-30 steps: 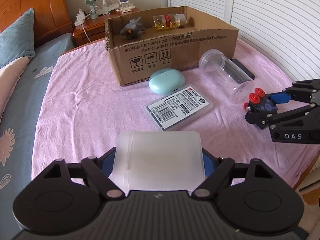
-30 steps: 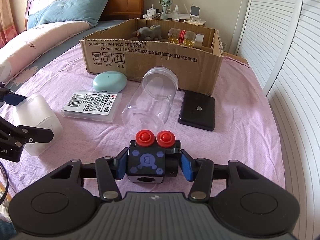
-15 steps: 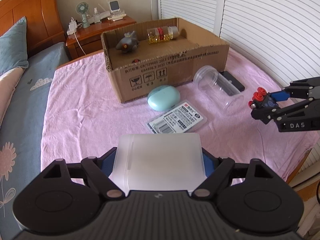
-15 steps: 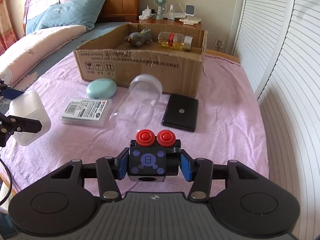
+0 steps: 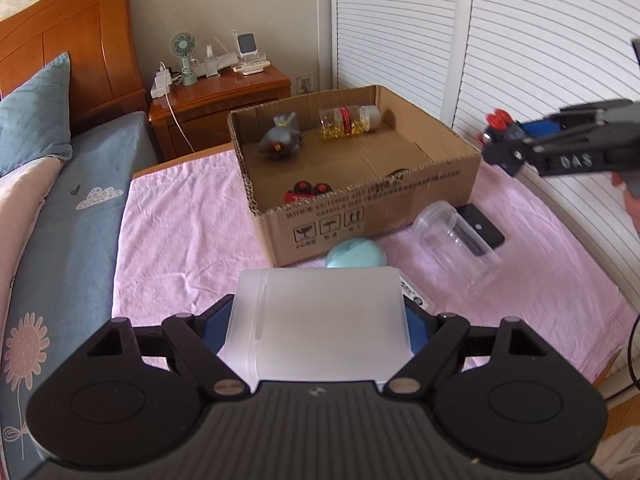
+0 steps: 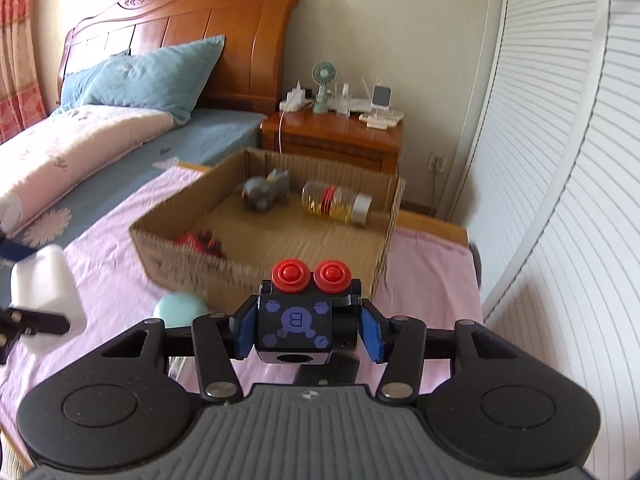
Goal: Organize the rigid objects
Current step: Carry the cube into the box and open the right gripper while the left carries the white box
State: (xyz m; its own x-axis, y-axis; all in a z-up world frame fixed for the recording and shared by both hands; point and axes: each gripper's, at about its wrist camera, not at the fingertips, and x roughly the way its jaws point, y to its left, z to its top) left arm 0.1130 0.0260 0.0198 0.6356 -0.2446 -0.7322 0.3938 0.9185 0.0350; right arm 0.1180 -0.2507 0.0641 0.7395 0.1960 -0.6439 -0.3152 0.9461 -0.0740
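Note:
My left gripper (image 5: 318,322) is shut on a frosted white plastic box (image 5: 318,320), held above the pink cloth in front of the cardboard box (image 5: 360,208). My right gripper (image 6: 306,326) is shut on a black cube with two red buttons (image 6: 296,320), held in the air near the box's right front corner; it also shows in the left wrist view (image 5: 500,130). Inside the cardboard box lie a grey toy (image 5: 280,142), a pill bottle (image 5: 348,122) and a red and black object (image 5: 306,190).
On the pink cloth lie a mint oval case (image 5: 356,254), a clear jar on its side (image 5: 456,242), a black flat case (image 5: 482,228) and a labelled flat case, mostly hidden. A wooden nightstand (image 6: 332,140) stands behind. Slatted doors (image 5: 520,40) are on the right.
Both grippers have risen and moved toward the cardboard box with their objects held. The right gripper has moved up to beside the box's right front corner.

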